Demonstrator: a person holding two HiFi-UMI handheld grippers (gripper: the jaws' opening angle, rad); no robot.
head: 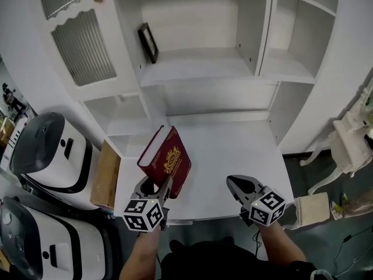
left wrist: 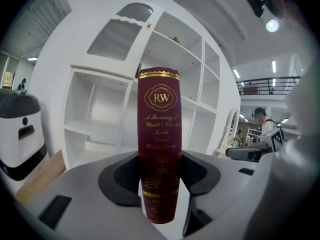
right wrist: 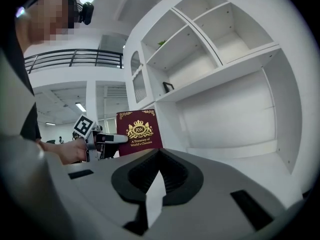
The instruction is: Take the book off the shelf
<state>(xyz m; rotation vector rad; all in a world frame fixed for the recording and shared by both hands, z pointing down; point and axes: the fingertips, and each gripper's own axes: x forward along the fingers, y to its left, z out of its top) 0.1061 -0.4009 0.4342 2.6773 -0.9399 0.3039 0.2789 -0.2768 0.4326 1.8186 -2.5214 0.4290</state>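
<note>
A dark red hardback book (head: 167, 160) with gold print stands upright over the white desk (head: 239, 150), in front of the white shelf unit (head: 198, 63). My left gripper (head: 157, 190) is shut on the lower end of its spine. In the left gripper view the book (left wrist: 160, 109) rises straight up from between the jaws (left wrist: 160, 161). My right gripper (head: 238, 186) hovers to the right of the book, apart from it, its jaws together and holding nothing. The right gripper view (right wrist: 159, 156) shows the book's cover (right wrist: 139, 131) and the left gripper (right wrist: 107, 139) off to the left.
A small dark picture frame (head: 148, 42) leans in the upper shelf bay. Two white machines (head: 46, 150) and a brown box (head: 106, 174) stand left of the desk. A white chair (head: 344, 139) is at the right.
</note>
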